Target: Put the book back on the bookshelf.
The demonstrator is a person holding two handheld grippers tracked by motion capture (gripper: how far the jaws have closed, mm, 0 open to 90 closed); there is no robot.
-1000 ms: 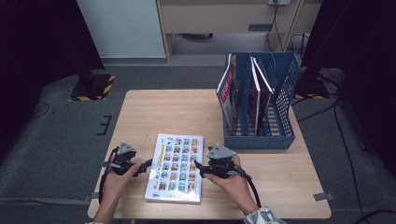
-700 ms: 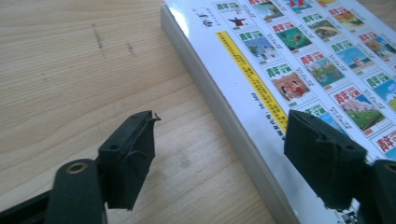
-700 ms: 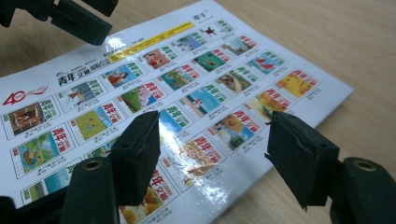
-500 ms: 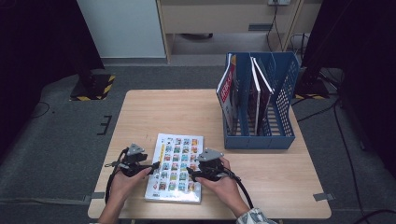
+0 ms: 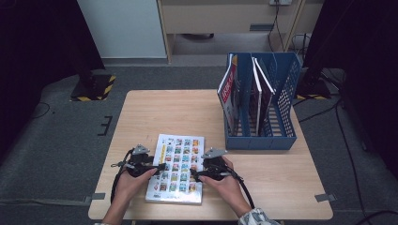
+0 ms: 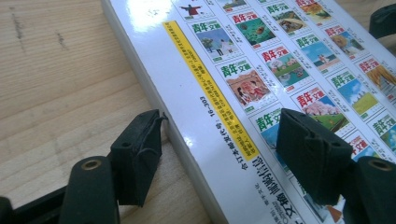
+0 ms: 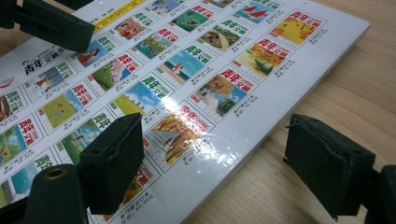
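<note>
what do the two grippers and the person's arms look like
Both are black handheld tools. The left gripper and the right gripper each carry a grey three-cornered plate on top and trail a black cable toward the person. Up close, the jaws end in blocky black rubbery pads on arms with a brass-coloured rivet. The forearms are bare, apart from a light patterned sleeve at the right elbow.

Wooden table [image 5: 277, 173] on grey carpet floor [image 5: 56, 154], pale cabinet [image 5: 122, 28] behind.
</note>
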